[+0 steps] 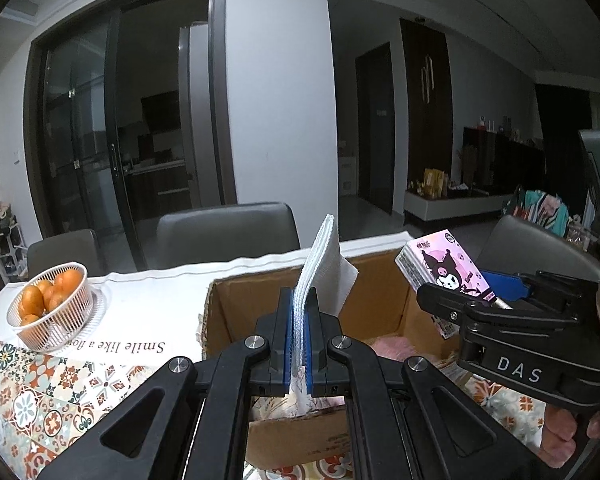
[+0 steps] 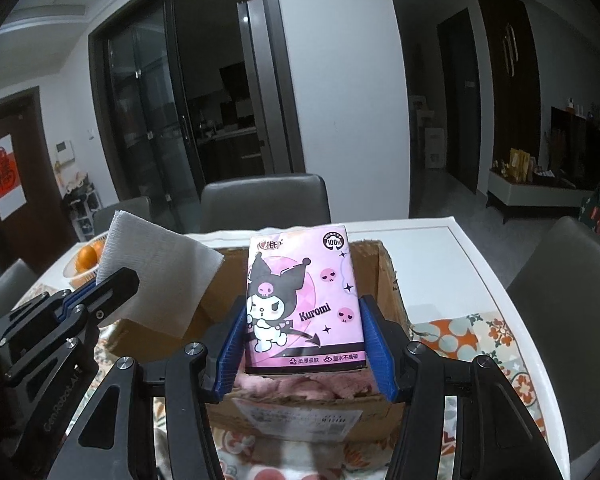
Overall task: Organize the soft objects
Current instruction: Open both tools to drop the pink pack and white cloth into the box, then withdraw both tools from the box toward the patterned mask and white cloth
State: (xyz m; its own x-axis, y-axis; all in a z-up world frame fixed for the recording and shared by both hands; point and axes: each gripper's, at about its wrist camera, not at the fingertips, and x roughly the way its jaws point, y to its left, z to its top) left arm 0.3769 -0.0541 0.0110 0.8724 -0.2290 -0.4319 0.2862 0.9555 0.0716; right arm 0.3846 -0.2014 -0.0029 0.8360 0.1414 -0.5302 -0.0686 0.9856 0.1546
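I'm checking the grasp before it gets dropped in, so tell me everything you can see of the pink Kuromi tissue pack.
The pink Kuromi tissue pack is a flat, rectangular packet in glossy printed film, with a black-and-white cartoon figure, pink skulls, stars and the word "Kuromi". It stands upright, slightly tilted, clamped at its two long edges between the blue ribbed pads of the right hand-held gripper. It hangs above the open cardboard box, over something pink and fluffy inside. Only the pads appear to touch it.

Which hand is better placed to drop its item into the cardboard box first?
Probably right: its tool holds the pink tissue pack directly over the open cardboard box. The left tool's white cloth sits nearer the box's edge.
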